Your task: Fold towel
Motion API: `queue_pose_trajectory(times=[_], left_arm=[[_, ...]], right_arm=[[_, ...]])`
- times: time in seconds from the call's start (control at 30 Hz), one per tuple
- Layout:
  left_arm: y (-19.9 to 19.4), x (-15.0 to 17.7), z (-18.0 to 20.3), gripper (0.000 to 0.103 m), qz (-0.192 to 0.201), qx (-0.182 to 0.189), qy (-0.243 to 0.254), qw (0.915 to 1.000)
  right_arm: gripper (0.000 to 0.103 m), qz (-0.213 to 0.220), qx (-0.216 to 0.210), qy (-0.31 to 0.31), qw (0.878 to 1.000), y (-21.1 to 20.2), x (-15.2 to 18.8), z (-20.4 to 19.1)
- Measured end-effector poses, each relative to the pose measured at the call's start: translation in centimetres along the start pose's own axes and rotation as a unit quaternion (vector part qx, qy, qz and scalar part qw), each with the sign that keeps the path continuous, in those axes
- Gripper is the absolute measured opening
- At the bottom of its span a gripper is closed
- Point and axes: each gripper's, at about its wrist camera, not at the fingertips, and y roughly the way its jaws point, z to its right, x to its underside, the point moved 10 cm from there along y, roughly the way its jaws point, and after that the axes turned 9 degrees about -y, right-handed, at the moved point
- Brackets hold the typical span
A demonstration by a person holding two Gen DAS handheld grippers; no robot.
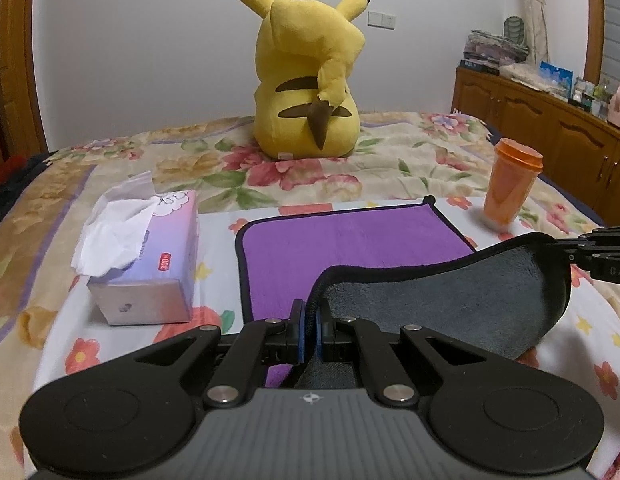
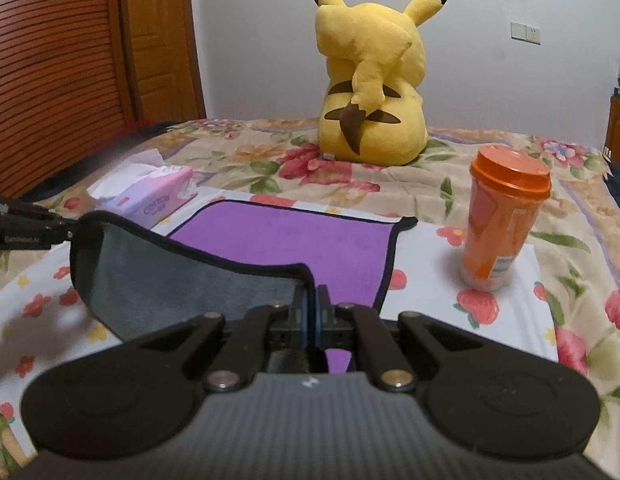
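Note:
A towel (image 1: 334, 240) with a purple top, grey underside and black hem lies on the bed; it also shows in the right wrist view (image 2: 294, 236). Its near edge is lifted, grey side (image 1: 450, 300) facing me. My left gripper (image 1: 310, 320) is shut on the near left corner. My right gripper (image 2: 311, 308) is shut on the near right corner. Each gripper shows at the other view's side, the right one (image 1: 566, 246) and the left one (image 2: 68, 226), holding the raised hem between them.
A tissue box (image 1: 146, 264) sits left of the towel. An orange lidded cup (image 2: 498, 220) stands to its right. A yellow plush toy (image 1: 306, 80) sits at the far side of the floral bed (image 1: 390, 168). A wooden cabinet (image 1: 550, 128) is at far right.

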Motion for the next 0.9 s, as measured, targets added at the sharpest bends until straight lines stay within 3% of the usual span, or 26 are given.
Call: queue_pose_trajectory(times=[0.4, 0.9], left_arm=[[0.9, -1.5, 0.1, 0.008, 0.007, 0.013, 0.003, 0.9999], [1.6, -4.6, 0.4, 0.008, 0.035, 0.014, 0.01, 0.9993]], right_arm=[[0.004, 0.002, 0.003, -0.011, 1.0, 1.3, -0.3, 0.6], [0.004, 0.027, 0.014, -0.024, 0.999, 1.8, -3.4, 1.5]])
